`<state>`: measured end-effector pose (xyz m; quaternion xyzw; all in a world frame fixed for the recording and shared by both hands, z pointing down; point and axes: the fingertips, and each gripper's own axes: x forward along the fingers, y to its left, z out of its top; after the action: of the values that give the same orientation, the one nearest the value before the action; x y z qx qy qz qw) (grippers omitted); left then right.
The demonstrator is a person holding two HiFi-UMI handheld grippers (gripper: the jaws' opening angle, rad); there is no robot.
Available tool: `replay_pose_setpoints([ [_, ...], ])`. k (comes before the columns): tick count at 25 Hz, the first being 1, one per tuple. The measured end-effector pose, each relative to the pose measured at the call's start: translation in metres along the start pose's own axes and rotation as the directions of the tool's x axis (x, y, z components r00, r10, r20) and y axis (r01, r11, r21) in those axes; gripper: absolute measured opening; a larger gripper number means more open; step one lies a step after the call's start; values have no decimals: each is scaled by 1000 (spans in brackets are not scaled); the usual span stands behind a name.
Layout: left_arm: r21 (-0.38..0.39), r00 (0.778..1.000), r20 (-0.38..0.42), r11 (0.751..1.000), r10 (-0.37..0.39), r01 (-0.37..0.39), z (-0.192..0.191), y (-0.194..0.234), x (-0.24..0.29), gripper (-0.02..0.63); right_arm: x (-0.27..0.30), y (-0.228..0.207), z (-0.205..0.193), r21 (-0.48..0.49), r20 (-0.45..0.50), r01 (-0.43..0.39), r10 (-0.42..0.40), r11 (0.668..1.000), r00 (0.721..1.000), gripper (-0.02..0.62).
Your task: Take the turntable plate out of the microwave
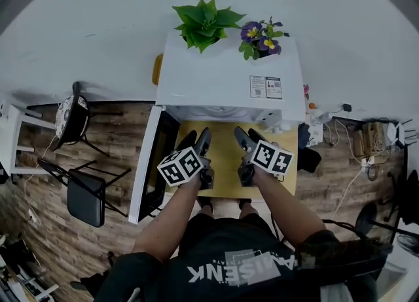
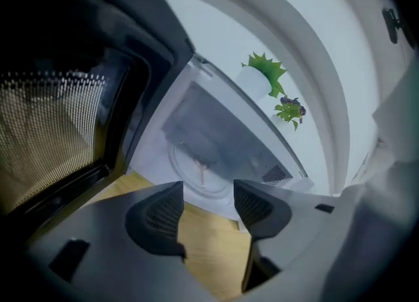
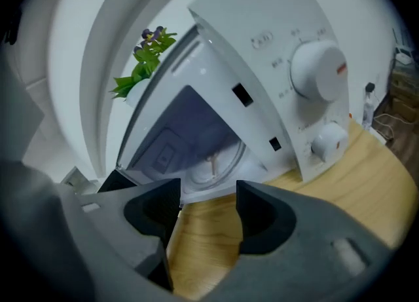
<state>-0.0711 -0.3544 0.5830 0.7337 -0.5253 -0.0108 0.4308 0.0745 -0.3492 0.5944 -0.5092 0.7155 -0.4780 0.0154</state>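
both grippers are over a light wooden table (image 1: 226, 163) that stands against a white wall (image 1: 98, 25). the floor (image 1: 124, 137) around it is dark wood plank.

the left gripper (image 1: 196, 138) and right gripper (image 1: 249, 137) sit side by side, near each other, tips angled down toward the white microwave (image 1: 222, 78) just ahead of them. each has its jaws well apart and grips nothing. between the pads only table wood and the open oven mouth show.

the microwave door (image 1: 154, 163) is swung wide open and stands just left of the left gripper, with its mesh window (image 2: 46, 130) close beside that gripper's left jaw. to the right of the right gripper is the control panel, with a large knob (image 3: 317, 70) above a small knob (image 3: 327, 140). beyond and above both grippers, on top of the oven, stand a green leafy plant (image 1: 204, 22) and a pot of purple and yellow flowers (image 1: 262, 37). well out to the left of the left gripper are a stool (image 1: 69, 116) and a black chair (image 1: 88, 196). well to the right of the right gripper is a tangle of cables (image 1: 366, 147).

the turntable plate (image 2: 200, 173) is inside the cavity, straight ahead of both sets of jaws and apart from them, past the front sill. it lies flat on the cavity floor, face up. being round, it has no long axis.
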Motion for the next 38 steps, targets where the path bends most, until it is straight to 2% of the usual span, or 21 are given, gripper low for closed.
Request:
replay_pose_setpoints([
  [4, -42, 999, -43, 999, -18, 16, -10, 11, 20, 268, 19, -16, -10, 111, 3, 24, -24, 994, 1000, 276],
  [6, -38, 998, -55, 999, -37, 35, -13, 12, 30, 290, 28, -22, -12, 132, 7, 31, -32, 991, 999, 296],
  [8, -84, 998, -58, 996, -40, 35, -16, 17, 39, 290, 36, -25, -12, 150, 11, 39, -41, 988, 999, 307],
  [11, -165, 997, -70, 986, -19, 7, -21, 30, 53, 290, 49, -29, -13, 196, 10, 49, -52, 979, 999, 323],
  [18, -272, 997, -68, 960, 42, -59, -17, 56, 80, 304, 79, -50, -11, 333, 14, 108, -120, 937, 993, 331],
  [21, -308, 995, -70, 947, 71, -89, -18, 65, 87, 307, 88, -52, -10, 362, 13, 123, -136, 924, 991, 331],
  [26, -334, 994, -79, 938, 74, -96, -23, 65, 101, 311, 96, -57, -9, 379, 10, 167, -185, 910, 983, 331],
  [31, -311, 987, -114, 940, 113, -144, -26, 73, 109, 311, 106, -62, -15, 396, -18, 221, -233, 891, 972, 331],
  [34, -295, 981, -141, 941, 131, -168, -30, 76, 111, 311, 111, -63, -15, 410, -36, 222, -227, 885, 973, 331],
  [38, -293, 980, -160, 942, 121, -164, -33, 77, 112, 314, 110, -63, -17, 424, -26, 199, -208, 884, 978, 331],
])
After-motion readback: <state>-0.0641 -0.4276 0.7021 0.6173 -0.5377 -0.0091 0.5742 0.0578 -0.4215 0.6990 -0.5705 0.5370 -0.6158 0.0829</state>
